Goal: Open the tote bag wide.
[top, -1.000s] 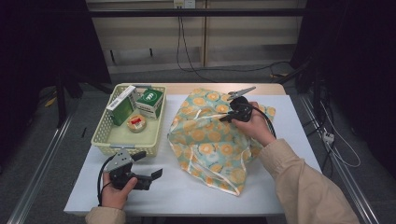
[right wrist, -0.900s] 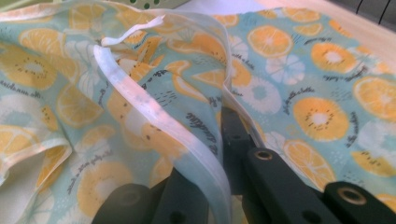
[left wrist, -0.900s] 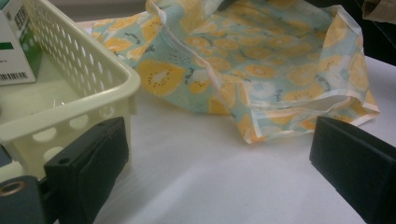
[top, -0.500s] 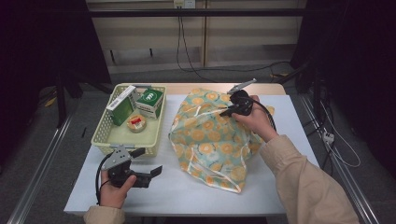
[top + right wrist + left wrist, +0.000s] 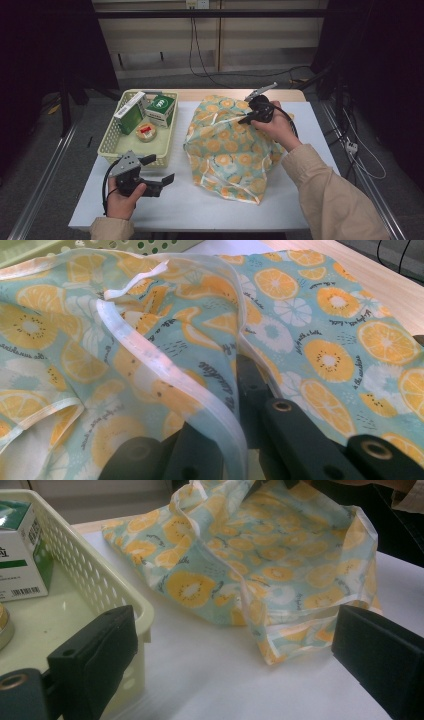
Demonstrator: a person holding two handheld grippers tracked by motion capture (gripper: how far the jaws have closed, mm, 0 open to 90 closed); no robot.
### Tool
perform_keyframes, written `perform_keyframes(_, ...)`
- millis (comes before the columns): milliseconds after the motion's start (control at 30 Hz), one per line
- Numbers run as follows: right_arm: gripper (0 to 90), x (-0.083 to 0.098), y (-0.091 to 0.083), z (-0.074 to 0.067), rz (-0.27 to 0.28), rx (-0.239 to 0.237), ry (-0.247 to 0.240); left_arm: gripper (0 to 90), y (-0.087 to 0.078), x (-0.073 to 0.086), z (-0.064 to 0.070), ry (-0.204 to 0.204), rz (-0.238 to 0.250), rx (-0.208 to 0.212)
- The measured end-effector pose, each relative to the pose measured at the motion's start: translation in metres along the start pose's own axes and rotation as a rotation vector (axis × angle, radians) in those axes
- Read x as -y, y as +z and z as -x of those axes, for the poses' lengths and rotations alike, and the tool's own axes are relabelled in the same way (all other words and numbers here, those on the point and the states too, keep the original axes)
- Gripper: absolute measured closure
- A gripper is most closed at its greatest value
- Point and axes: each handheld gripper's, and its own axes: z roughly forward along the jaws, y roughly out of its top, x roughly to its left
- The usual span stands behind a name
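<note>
A light blue cloth bag (image 5: 225, 150) printed with orange fruit slices stands bunched up in the middle of the white table (image 5: 200, 210). My right gripper (image 5: 246, 120) is shut on the bag's white-edged rim (image 5: 150, 365) at the top far side and holds it raised. In the right gripper view the cloth (image 5: 325, 340) drapes over the closed jaws of that gripper (image 5: 235, 395). My left gripper (image 5: 159, 170) hovers open at the near right corner of the basket (image 5: 107, 150), with nothing between its jaws. The left gripper view looks past that gripper (image 5: 235, 655) to the bag (image 5: 280, 565).
The pale yellow basket (image 5: 100, 580) at the left holds a green box (image 5: 161, 107), a white and green carton (image 5: 129, 112) and a small round tin (image 5: 146, 131). Bare table lies in front of the bag. A cable (image 5: 287, 117) trails from the right gripper.
The right gripper has lifted the bag's rim slightly, so the bag stands a little fuller. The left gripper has barely shifted.
</note>
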Motion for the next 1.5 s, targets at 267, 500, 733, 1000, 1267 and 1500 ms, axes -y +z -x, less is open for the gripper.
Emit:
perform_keyframes(267, 89.7, -0.012, -0.001, -0.003, 0.019, 0.005, 0.053, 4.4, 0.001, -0.009, -0.002, -0.014, -0.005, 0.004)
perform_keyframes(500, 89.7, -0.015, 0.001, -0.002, 0.016, 0.009, 0.058, 4.2, 0.000, -0.019, -0.005, -0.008, -0.001, 0.004)
perform_keyframes(733, 89.7, -0.015, 0.001, -0.002, 0.018, 0.003, 0.052, 4.1, 0.001, -0.034, -0.010, -0.004, -0.004, -0.008)
perform_keyframes(1000, 89.7, -0.013, 0.001, 0.001, 0.014, 0.001, 0.055, 4.1, 0.006, -0.044, -0.022, -0.027, -0.002, -0.011)
perform_keyframes(1267, 89.7, -0.012, 0.000, 0.001, 0.012, -0.002, 0.049, 4.1, 0.010, -0.046, -0.031, -0.049, -0.009, -0.014)
perform_keyframes(1500, 89.7, -0.011, 0.001, 0.000, 0.010, -0.003, 0.047, 4.1, 0.012, -0.050, -0.036, -0.039, -0.022, -0.017)
